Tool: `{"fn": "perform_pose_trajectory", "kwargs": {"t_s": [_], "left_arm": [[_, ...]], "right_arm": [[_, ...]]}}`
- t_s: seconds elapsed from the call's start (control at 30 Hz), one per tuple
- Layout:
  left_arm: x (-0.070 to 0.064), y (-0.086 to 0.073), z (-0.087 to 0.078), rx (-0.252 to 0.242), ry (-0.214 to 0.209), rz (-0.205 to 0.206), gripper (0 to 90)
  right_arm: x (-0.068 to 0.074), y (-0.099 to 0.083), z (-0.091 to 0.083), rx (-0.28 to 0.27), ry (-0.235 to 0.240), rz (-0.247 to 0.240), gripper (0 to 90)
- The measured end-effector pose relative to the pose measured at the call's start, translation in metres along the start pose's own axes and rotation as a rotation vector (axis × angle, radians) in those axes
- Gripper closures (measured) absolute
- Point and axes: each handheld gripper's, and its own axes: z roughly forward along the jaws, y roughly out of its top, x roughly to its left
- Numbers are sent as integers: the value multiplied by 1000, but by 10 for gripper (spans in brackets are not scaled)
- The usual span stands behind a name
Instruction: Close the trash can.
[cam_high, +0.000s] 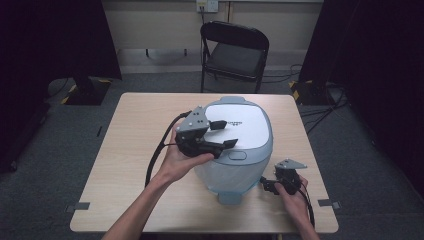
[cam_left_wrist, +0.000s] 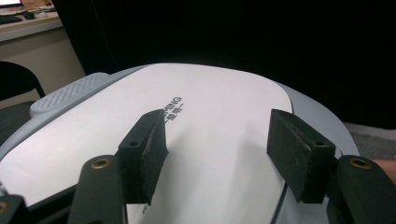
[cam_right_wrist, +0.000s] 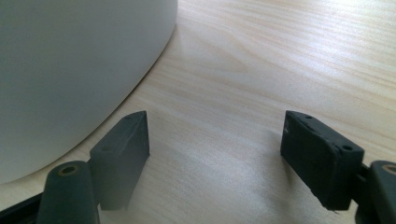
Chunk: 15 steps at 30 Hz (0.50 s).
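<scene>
A rice cooker (cam_high: 240, 150) with a white lid (cam_high: 242, 122) and blue-grey body stands on the wooden table (cam_high: 130, 150), right of centre. My left gripper (cam_high: 227, 134) hovers open just over the lid's left part, its jaws pointing right; in the left gripper view the left gripper (cam_left_wrist: 217, 140) has the printed lid (cam_left_wrist: 215, 102) between and beyond its jaws. My right gripper (cam_high: 266, 186) stands open low on the table by the cooker's front right side. In the right gripper view the right gripper (cam_right_wrist: 215, 144) has bare wood between its jaws and the cooker's wall (cam_right_wrist: 70, 70) at left.
A black folding chair (cam_high: 234, 50) stands behind the table. The cooker has a lid button (cam_high: 237, 155) at its front and a ribbed handle (cam_left_wrist: 70, 93) at the back. Black cables trail from both grippers. Tape marks sit at the table's front corners.
</scene>
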Motion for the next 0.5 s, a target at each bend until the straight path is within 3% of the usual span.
{"fn": "perform_pose_trajectory", "kwargs": {"t_s": [0.07, 0.13, 0.17, 0.2, 0.43, 0.5], "left_arm": [[7, -3, -9, -24, 1, -77, 327], [11, -5, -13, -24, 19, -80, 327], [15, -10, -23, -17, 92, -57, 323], [18, -12, -28, -22, 107, -67, 315], [38, -30, -60, -31, 188, -113, 281], [43, -34, -67, -32, 193, -132, 275]], "right_arm": [[0, 0, 0, 0, 0, 0, 227], [0, 0, 0, 0, 0, 0, 226], [0, 0, 0, 0, 0, 0, 227], [0, 0, 0, 0, 0, 0, 227], [0, 0, 0, 0, -1, 0, 226], [0, 0, 0, 0, -1, 0, 226]]}}
